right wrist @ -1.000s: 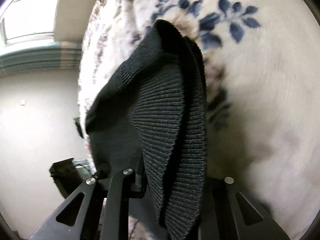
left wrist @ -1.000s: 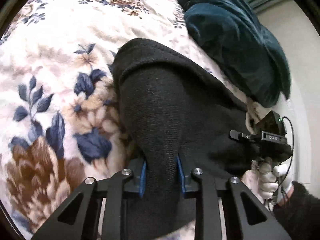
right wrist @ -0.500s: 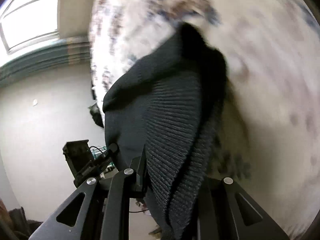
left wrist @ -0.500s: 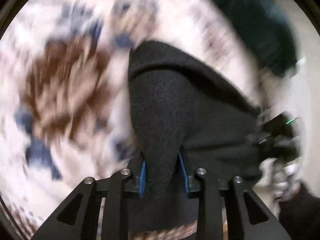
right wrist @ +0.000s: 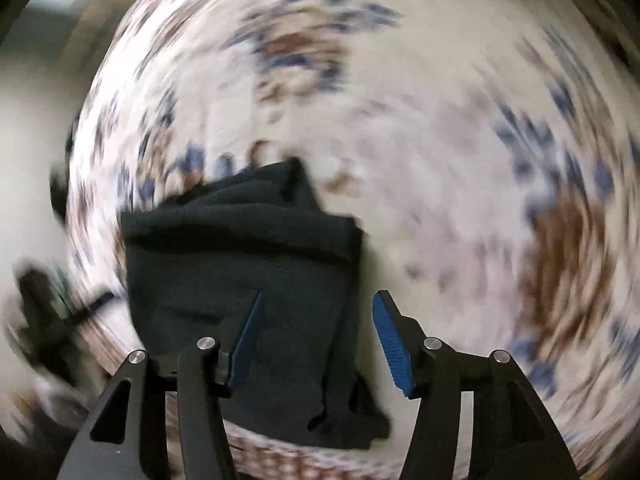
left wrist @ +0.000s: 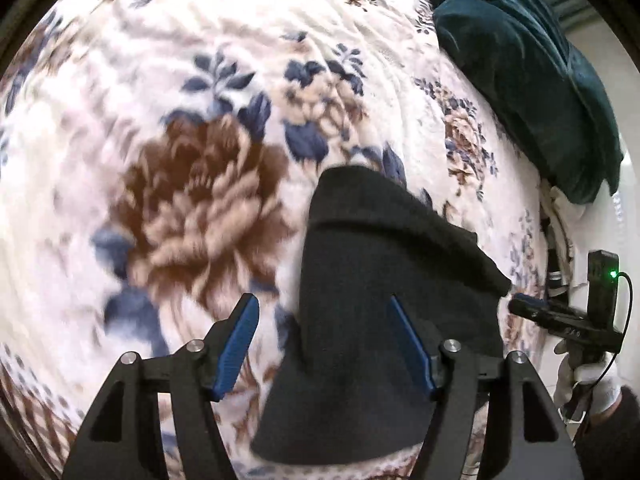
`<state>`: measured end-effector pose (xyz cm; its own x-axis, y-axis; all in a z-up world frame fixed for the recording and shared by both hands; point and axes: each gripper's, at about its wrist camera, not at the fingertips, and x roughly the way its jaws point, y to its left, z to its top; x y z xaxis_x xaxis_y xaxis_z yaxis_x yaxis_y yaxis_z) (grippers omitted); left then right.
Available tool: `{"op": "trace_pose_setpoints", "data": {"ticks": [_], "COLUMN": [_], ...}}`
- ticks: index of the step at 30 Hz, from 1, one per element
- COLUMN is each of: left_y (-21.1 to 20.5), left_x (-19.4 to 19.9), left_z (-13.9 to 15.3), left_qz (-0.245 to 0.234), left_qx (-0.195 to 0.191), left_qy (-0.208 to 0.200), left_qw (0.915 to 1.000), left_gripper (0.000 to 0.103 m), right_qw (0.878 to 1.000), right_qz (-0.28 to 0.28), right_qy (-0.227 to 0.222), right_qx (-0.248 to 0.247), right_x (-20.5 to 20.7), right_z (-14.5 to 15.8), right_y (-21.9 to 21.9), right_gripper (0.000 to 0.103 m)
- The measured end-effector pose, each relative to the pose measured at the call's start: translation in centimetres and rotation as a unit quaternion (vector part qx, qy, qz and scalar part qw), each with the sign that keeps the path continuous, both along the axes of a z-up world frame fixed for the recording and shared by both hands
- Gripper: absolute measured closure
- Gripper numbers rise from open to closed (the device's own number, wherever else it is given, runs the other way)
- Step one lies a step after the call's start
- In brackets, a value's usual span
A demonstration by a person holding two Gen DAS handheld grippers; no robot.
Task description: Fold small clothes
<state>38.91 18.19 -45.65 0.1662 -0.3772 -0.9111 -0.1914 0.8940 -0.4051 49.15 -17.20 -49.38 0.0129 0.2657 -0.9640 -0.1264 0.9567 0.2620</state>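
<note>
In the left wrist view, the left gripper [left wrist: 324, 344] stands wide open with nothing between its blue-padded fingers [left wrist: 236, 348]. One small black knitted garment [left wrist: 384, 308], already doubled over, lies flat on the cream plush blanket with brown and navy flowers [left wrist: 192, 184]. It sits straight ahead and slightly right of the gripper's midline, its near edge under the right finger, its long axis running away from the camera toward a folded far edge. One dark teal velvet cushion [left wrist: 532, 84] rests well apart at the upper right. At the right rim, the other black handheld gripper with a green light [left wrist: 568, 320] points at the garment's right edge, held by a white-gloved hand [left wrist: 588, 380].

In the right wrist view, heavily motion-blurred, the right gripper [right wrist: 316, 340] is also spread open and holds nothing. The same black garment [right wrist: 244, 280] lies ahead and to its left, partly between the fingers, with a layered edge on the right side; it appears to be two or three layers, though the blur makes that uncertain.

Both grippers are about equally near; any next fold would likely run along that long axis
</note>
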Motion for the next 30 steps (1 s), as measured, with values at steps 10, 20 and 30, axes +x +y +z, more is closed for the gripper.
{"op": "trace_pose_setpoints", "data": {"ticks": [10, 20, 30], "left_y": [-1.2, 0.8, 1.9], "left_x": [7.7, 9.5, 8.5], "left_z": [-4.8, -7.0, -5.6], "left_qz": [-0.042, 0.006, 0.029], "left_qx": [0.064, 0.046, 0.029], "left_qy": [-0.001, 0.03, 0.02], "left_qw": [0.9971, 0.9985, 0.9989], "left_gripper": [0.035, 0.036, 0.036], "right_qw": [0.997, 0.995, 0.984], "right_qz": [-0.043, -0.084, -0.137], "right_qy": [-0.042, -0.023, 0.037], "right_qx": [-0.043, 0.05, 0.108], "right_x": [7.3, 6.3, 3.0], "right_z": [-5.0, -1.2, -5.2], "right_y": [2.8, -0.9, -3.9], "right_gripper": [0.071, 0.063, 0.066]}}
